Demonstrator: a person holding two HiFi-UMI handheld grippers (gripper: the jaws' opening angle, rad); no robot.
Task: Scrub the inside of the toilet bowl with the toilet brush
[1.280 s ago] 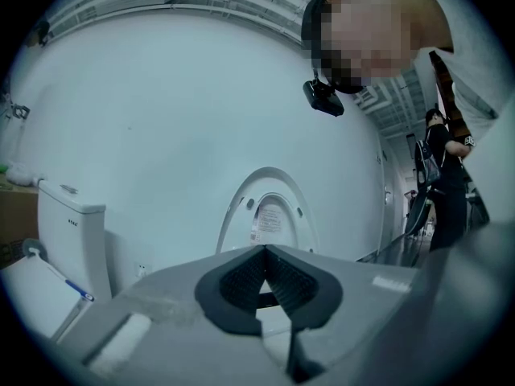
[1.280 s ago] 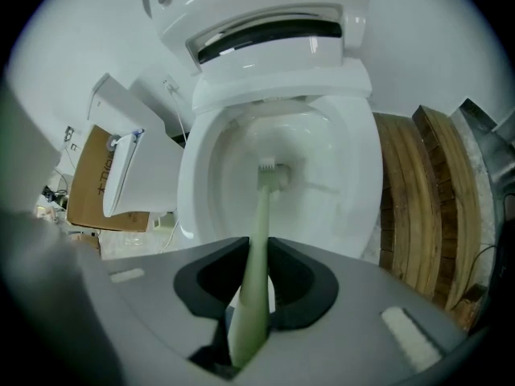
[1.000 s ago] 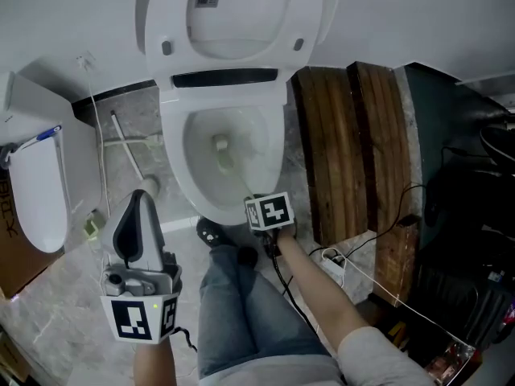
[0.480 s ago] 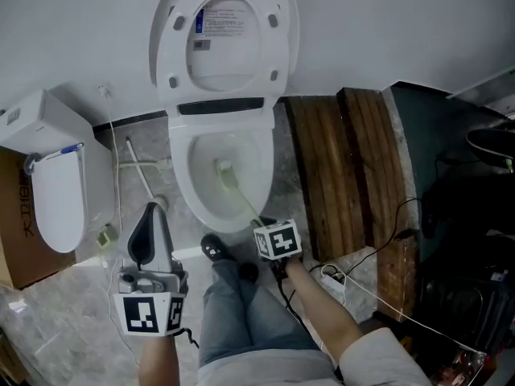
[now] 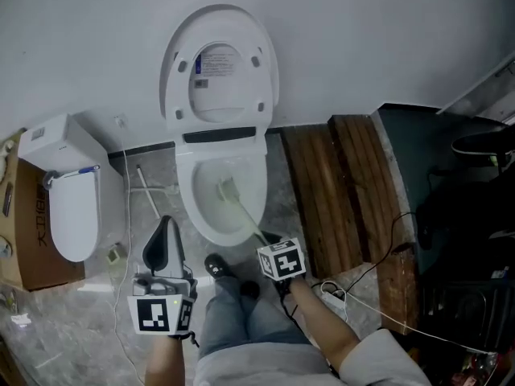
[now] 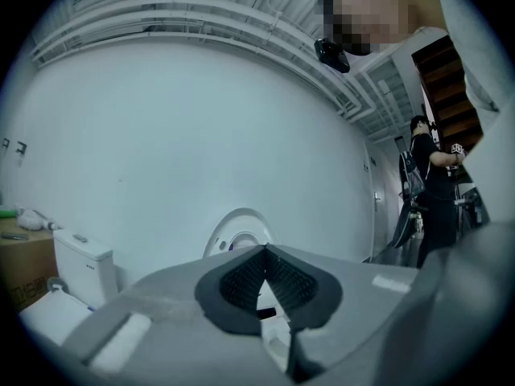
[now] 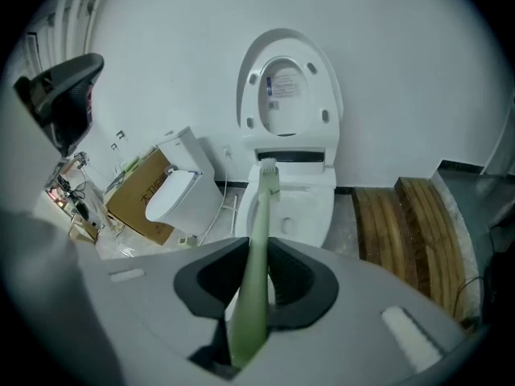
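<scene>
A white toilet (image 5: 190, 203) stands with its lid (image 5: 219, 63) raised against the wall. The pale green toilet brush (image 5: 226, 188) has its head inside the bowl, and its handle slants back toward my right gripper (image 5: 272, 248). That gripper is shut on the handle just in front of the bowl's near rim. In the right gripper view the handle (image 7: 254, 272) runs between the pads of the right gripper (image 7: 256, 284), up to the brush head (image 7: 268, 172) over the bowl (image 7: 310, 207). My left gripper (image 5: 166, 227) hangs left of the bowl, shut on nothing, pads together (image 6: 264, 252).
A second white toilet unit (image 5: 71, 203) and a cardboard box (image 5: 22, 232) sit at the left. Wooden boards (image 5: 338, 191) lie right of the toilet, with cables (image 5: 358, 284) and dark equipment (image 5: 475, 215) beyond. A hose (image 5: 147, 190) runs beside the bowl. A person (image 6: 434, 191) stands far off.
The head view has drawn back, so the toilet looks smaller and sits lower in the picture. Both grippers are a little farther from the bowl. The brush head stays inside the bowl.
</scene>
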